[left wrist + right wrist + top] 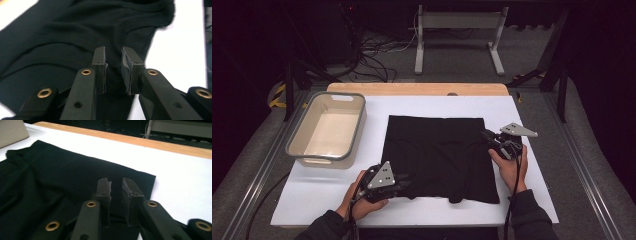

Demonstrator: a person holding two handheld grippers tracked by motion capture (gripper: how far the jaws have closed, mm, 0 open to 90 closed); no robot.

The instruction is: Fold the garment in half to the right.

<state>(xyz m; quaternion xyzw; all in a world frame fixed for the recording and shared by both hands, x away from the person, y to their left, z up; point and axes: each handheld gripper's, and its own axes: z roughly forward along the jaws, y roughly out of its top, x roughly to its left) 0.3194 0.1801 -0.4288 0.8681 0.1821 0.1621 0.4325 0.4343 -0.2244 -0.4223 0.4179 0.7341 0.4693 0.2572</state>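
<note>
Dark floor with cables and a grey metal frame (459,35) lies behind the white tabletop (422,107) in the high view, with a wooden edge along its far side. At the middle of this frame a black cloth (437,155) lies spread flat on the tabletop, and at the left a grey plastic bin (328,129) stands just beside it, a detail that the left gripper view does not give.

The left gripper (404,181) is at the lower left edge of the cloth, the right gripper (488,136) at its right edge, each held by a hand.

The left gripper view shows what the high view cannot: the jaws stand a little apart, with a fold of the cloth (75,32) rising in the gap between them; if the pads still press it, one cannot tell. The right gripper view shows the same narrow gap over the cloth's (62,177) right edge, the cloth's square corner, and the bin's corner (12,131) at the upper left.
</note>
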